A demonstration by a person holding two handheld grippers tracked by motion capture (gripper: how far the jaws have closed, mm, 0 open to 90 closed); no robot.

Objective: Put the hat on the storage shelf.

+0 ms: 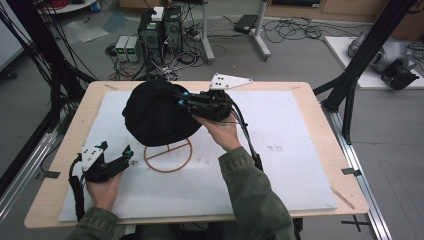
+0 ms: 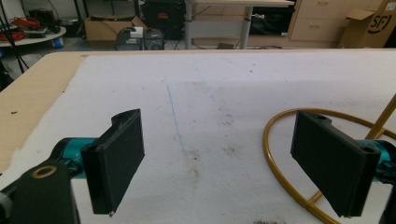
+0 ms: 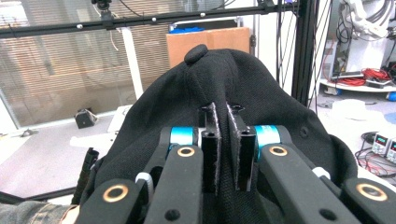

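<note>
Step in hand, by my read: you were seating the black cap (image 1: 152,115) on the gold wire stand (image 1: 168,155); cap sat over the stand's top, near the far edge of the surface (image 1: 300,150), left of centre; the ring base showed below it, toward the near edge.

Right gripper (image 1: 186,101): jaws clenched on a pinch of cap fabric; in the right gripper view the two pads sat nearly together with a fold of cloth (image 3: 223,140) between them, the crown button (image 3: 196,53) above; your right hand (image 1: 220,131) came in from the near-right, wrist raised, gripper pointing left and roughly level into the cap's right side.

Left gripper (image 1: 129,151): jaws released, wide apart, grasping nothing; in the left gripper view the white mat lay bare between them, with the gold ring (image 2: 280,154) by the right-hand jaw, close to it, contact not clear; your left hand (image 1: 102,187) rested low near the near-left corner, gripper aimed at the ring base.

Next move, as I judged it: check the crown sat square on the stand's top, which the cap hid; then let the fabric go cleanly; a snagged pad could drag the cap off or tip the stand; the left gripper was placed to brace the ring if needed.
</note>
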